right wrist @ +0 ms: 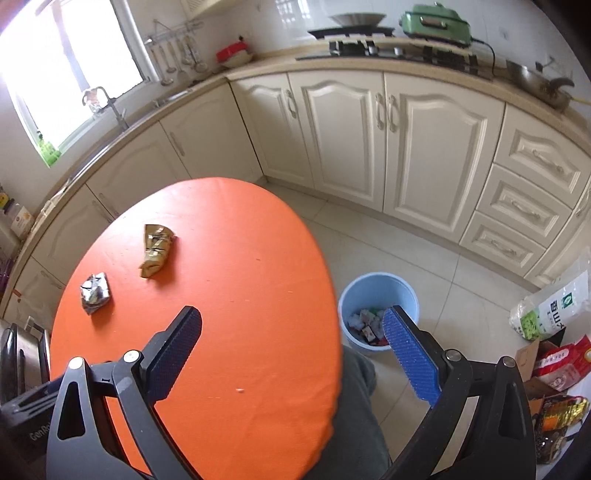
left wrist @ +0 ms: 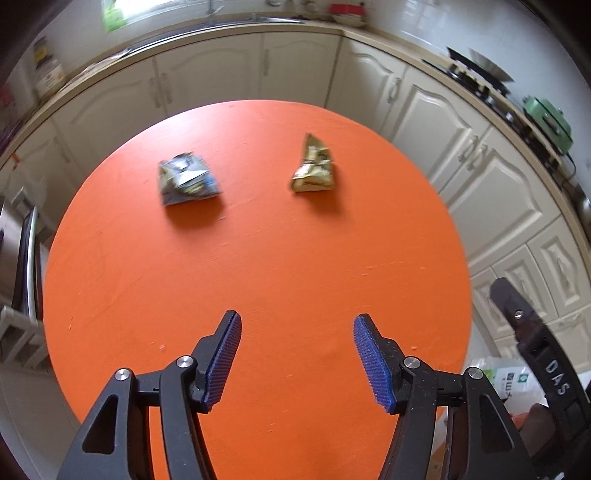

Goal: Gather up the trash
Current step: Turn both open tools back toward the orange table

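So the count: two crumpled wrappers on the one round orange bench (right wrist: 229,295), a silvery-blue wrapper (left wrist: 188,181) and a gold wrapper (left wrist: 314,170), lying well apart. One blue bin (right wrist: 376,291) on the floor with a pile of small packets in it, too jumbled to count. Two claws, the left claw (left wrist: 297,360) and the right claw (right wrist: 291,350), each with two blue pads. One green lidded cooker (right wrist: 436,20) on the counter, one red-lidded bowl (right wrist: 234,55).
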